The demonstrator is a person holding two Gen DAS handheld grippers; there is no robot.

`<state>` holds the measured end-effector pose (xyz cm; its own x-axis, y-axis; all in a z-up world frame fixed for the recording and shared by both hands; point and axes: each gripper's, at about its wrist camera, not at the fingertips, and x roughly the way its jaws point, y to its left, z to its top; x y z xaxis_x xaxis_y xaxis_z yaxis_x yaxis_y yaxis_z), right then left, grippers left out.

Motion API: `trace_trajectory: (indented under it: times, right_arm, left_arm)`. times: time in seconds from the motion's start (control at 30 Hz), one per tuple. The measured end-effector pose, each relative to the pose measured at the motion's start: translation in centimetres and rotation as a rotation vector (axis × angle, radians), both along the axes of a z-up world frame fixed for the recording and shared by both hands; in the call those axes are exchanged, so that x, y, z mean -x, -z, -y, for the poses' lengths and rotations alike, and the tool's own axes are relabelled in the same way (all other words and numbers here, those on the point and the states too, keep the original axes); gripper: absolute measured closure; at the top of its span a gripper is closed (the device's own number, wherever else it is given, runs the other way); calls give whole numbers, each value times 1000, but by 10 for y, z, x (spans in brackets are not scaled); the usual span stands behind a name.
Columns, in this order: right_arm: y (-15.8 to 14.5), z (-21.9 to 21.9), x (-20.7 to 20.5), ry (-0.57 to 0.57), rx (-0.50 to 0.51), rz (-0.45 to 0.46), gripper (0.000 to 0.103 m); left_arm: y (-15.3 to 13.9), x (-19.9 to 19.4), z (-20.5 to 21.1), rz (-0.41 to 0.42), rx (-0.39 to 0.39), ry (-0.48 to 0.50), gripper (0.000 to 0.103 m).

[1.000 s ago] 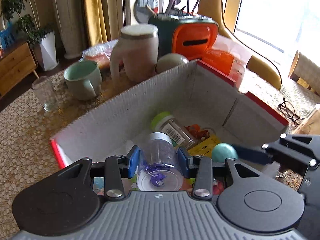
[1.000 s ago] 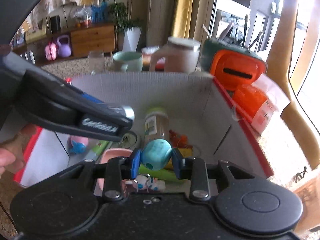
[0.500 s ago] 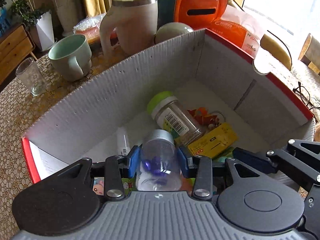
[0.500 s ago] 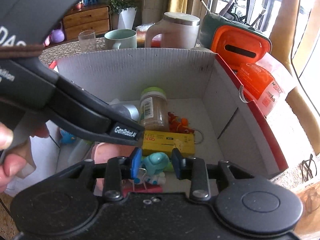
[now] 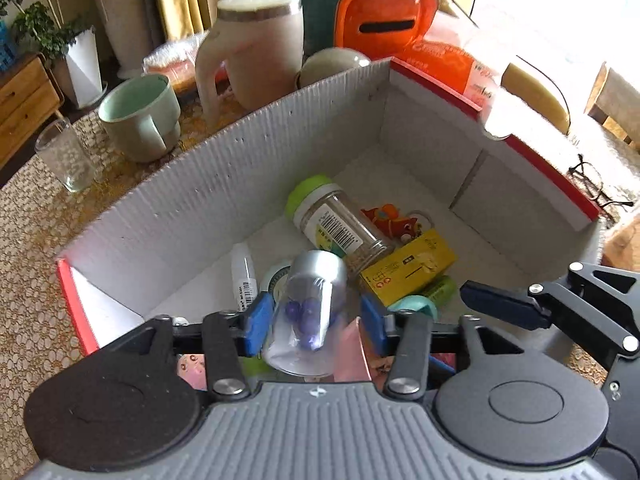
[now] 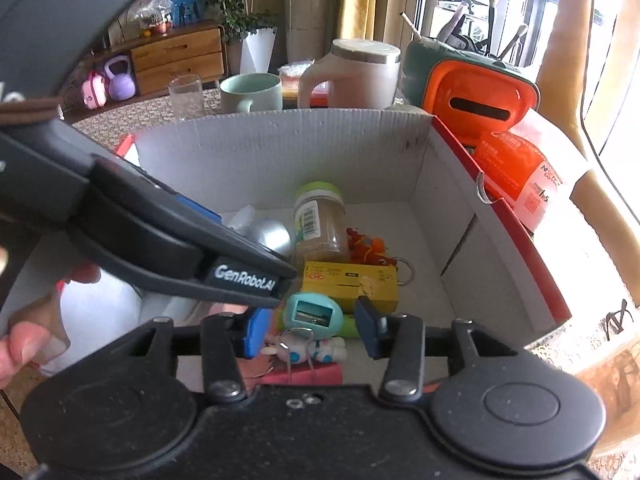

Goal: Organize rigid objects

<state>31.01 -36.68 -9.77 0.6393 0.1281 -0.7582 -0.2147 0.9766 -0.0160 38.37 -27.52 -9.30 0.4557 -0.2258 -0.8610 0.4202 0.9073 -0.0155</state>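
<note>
A white cardboard box with red rim (image 5: 532,152) holds several small items: a green-lidded jar (image 5: 336,224), a yellow box (image 5: 408,268), an orange toy (image 5: 394,220). My left gripper (image 5: 316,324) is open inside the box; a clear silver-capped bottle with purple beads (image 5: 310,316) lies blurred between its spread jaws, free of the pads. My right gripper (image 6: 312,326) is open over the box (image 6: 500,208); a teal sharpener (image 6: 314,314) lies loose between its jaws on other toys. The left gripper's body crosses the right wrist view (image 6: 160,248).
Behind the box stand a green mug (image 5: 140,116), a glass (image 5: 66,156), a beige lidded jug (image 5: 260,48), an orange and green case (image 5: 384,20) and an orange packet (image 5: 452,68). Glasses (image 5: 596,188) lie on the woven tablecloth at the right.
Both grippers lowered into the box and opened. The left let go of the beaded bottle. The right let go of the teal sharpener, which now rests among the toys.
</note>
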Motion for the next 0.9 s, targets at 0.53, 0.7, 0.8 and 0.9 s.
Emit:
trace_trajectory:
  times: [0.53, 0.7, 0.8, 0.9]
  right_arm:
    - [-43, -8, 46, -6, -80, 102, 39]
    - [-57, -10, 68, -14, -113, 138, 34]
    - [-64, -10, 82, -20, -131, 165, 32]
    - [-70, -10, 96, -27, -147, 194, 28]
  left_arm:
    - [-55, 60, -41, 145, 101, -28, 41]
    - [-70, 88, -55, 198, 100, -21, 41]
    - [-78, 106, -66, 230, 105, -23, 38]
    - [-85, 124, -77, 273, 105, -26, 34]
